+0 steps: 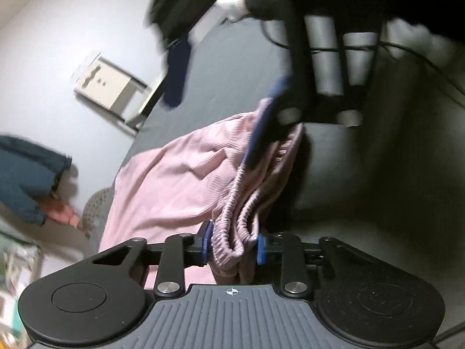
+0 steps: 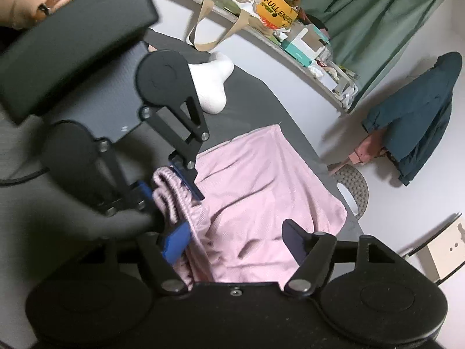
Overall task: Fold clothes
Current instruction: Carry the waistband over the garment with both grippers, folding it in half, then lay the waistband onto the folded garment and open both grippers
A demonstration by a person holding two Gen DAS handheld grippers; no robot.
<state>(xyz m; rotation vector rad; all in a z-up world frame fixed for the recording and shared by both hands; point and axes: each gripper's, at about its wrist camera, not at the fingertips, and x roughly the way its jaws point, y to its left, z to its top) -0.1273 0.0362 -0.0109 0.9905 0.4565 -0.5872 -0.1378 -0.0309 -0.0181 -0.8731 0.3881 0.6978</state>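
Grey bed surface (image 2: 255, 99) fills the middle of both views, with pale walls behind. A cluttered shelf (image 2: 290, 37), a green curtain (image 2: 363, 8) and a dark blue jacket (image 2: 421, 116) hung on the wall are seen at the far side. A white sock (image 2: 215, 87) lies on the bed, well apart from the work.

The pink garment (image 2: 261, 180) is spread on the bed. Its lower part lies flat with shallow wrinkles, and its gathered elastic waistband (image 1: 232, 218) is lifted and bunched at the near end. The cloth is ribbed and thin. It is judged light, soft and limp, not fragile and not slippery. It can be expected to sag and drape wherever it is not held.

The waistband is the thickest, firmest part, so it is judged the best place for a hold. Two holds set apart along it would be needed to keep the edge straight for a fold.

The left gripper (image 1: 232, 247) is clamped on the bunched waistband, several layers pinched between its blue pads (image 1: 206, 244). The right gripper (image 2: 232, 237) is spread wide and nothing is clamped by it. One finger sits just beside the waistband bunch, and pink cloth lies between the fingers. The right gripper is motion-blurred in the left wrist view, so contact there cannot be told.
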